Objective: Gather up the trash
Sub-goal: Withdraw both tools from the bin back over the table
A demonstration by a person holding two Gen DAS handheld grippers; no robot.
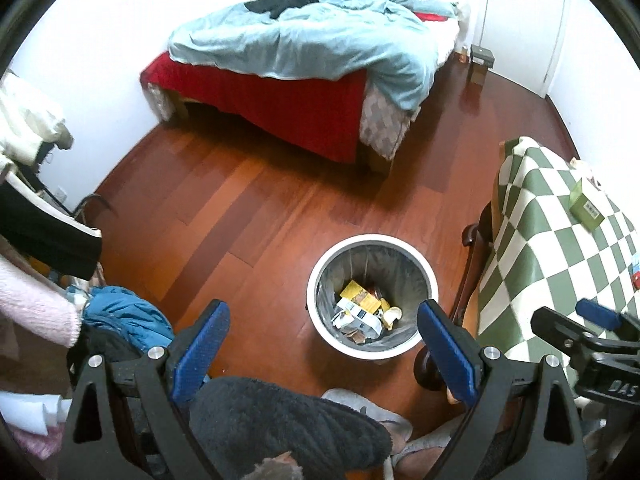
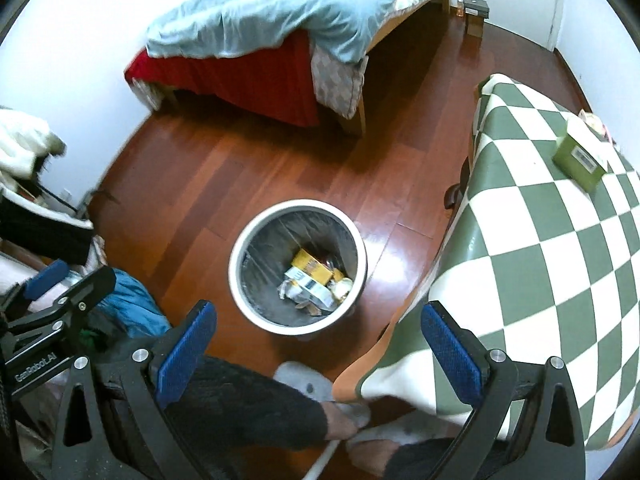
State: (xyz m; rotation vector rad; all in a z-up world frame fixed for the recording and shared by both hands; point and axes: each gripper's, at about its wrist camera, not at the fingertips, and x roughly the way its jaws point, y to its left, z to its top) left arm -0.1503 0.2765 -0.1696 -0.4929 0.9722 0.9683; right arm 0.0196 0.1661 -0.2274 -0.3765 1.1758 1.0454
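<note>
You have two tools in view: your left tool (image 1: 322, 350) and your right tool (image 2: 316, 354), each with its two blue-padded fingers spread wide and nothing between them. One bin (image 1: 428, 268) stands on the wooden floor (image 1: 248, 216), white-rimmed, lined with a grey bag, and already holding several pieces of trash (image 1: 360, 308): a yellow box, white wrappers and some smaller scraps. On the worktop (image 2: 560, 240), covered with a green-and-white checked cloth, you can see one green box (image 2: 578, 160) near its far edge. The bin sits just off the worktop's near corner, beside a dark chair leg. Open floor runs from the bin to the one bed (image 1: 304, 52); piled clothes (image 1: 120, 316) crowd the left side. The bin lies ahead of both tools, below them, nearer your left tool's right finger.
</note>
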